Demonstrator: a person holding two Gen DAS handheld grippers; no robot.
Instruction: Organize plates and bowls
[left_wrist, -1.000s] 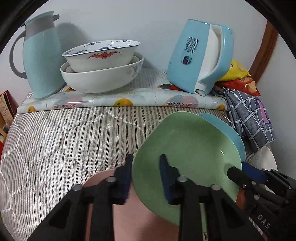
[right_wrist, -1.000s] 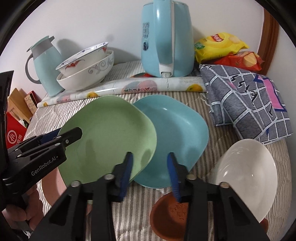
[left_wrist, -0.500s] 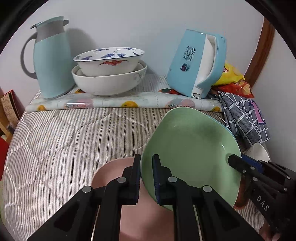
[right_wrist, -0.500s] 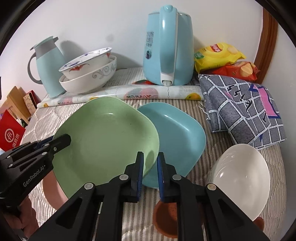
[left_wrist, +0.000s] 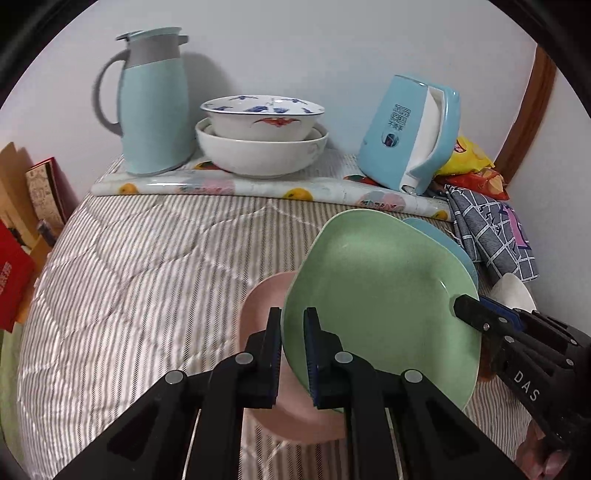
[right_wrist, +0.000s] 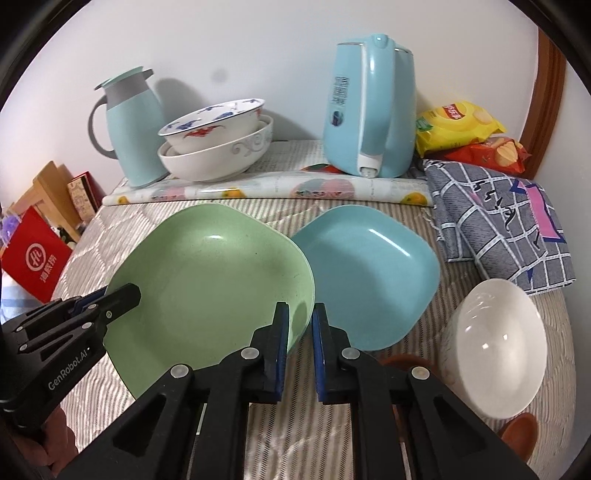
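Both my claws gripped the green plate (right_wrist: 210, 291).

My left claw (left_wrist: 292, 343) and right claw (right_wrist: 300, 339) each pinched an opposite rim, holding it tilted above the pink plate (left_wrist: 266, 299), beside the blue plate (right_wrist: 365, 273), on striped bedding (left_wrist: 147, 266).

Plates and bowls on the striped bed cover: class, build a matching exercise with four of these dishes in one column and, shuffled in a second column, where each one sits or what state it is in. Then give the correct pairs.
Things
1. green plate
2. blue plate
3. painted bowl
4. glossy white bowl

States
A. nested inside a larger white bowl, beside the jug
B. gripped at two edges, one gripper on each
C. lying flat on the cover, just right of the green one
D. tipped on its side near the checked cloth

Pairs: 1-B, 2-C, 3-A, 4-D
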